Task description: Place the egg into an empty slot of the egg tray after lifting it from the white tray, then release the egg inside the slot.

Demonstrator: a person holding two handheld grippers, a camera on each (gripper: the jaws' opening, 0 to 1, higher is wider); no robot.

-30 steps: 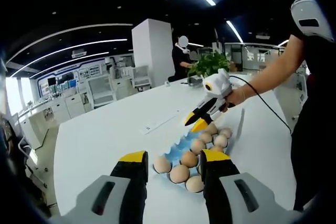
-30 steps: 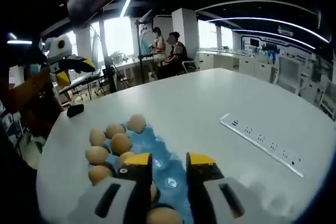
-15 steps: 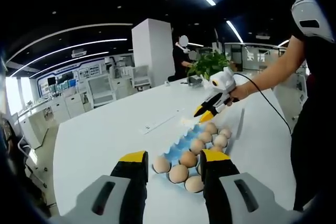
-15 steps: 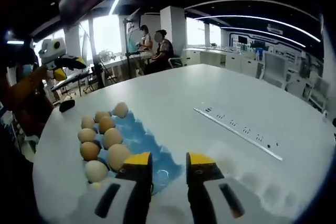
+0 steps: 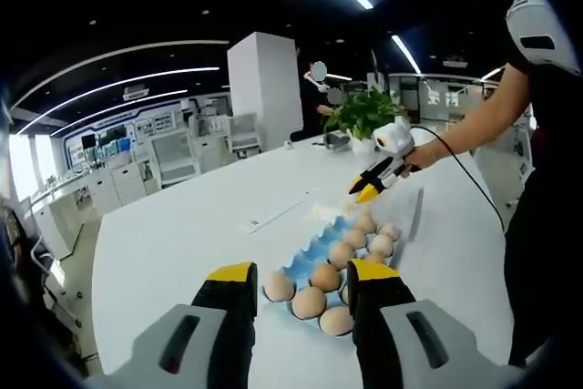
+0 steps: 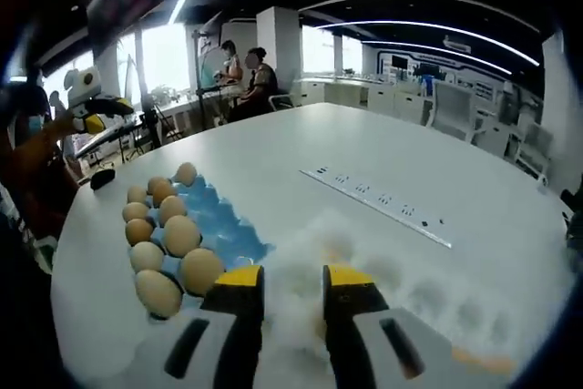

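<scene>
The blue egg tray [image 5: 321,248] lies on the white table just beyond my left gripper [image 5: 302,272], which is open with nothing between its jaws. Several brown eggs [image 5: 308,301] fill the tray's slots. In the right gripper view the same egg tray [image 6: 223,225] sits left of my right gripper [image 6: 294,280]; eggs [image 6: 180,235] line its left side and the blue slots on its right are bare. The right gripper is open and holds nothing. A blurred white patch [image 6: 314,248] lies under its jaws; I cannot tell what it is. From the left gripper view, the right gripper [image 5: 368,192] hangs above the tray's far end.
A long white power strip [image 6: 378,207] lies on the table to the right of the tray. A potted plant [image 5: 363,112] stands at the table's far edge. A small black object [image 6: 102,179] rests near the table's left rim. People sit at desks in the background.
My right gripper has drawn back from above the egg tray, past its end, and now hangs over the blurred white patch. The left gripper has stayed still.
</scene>
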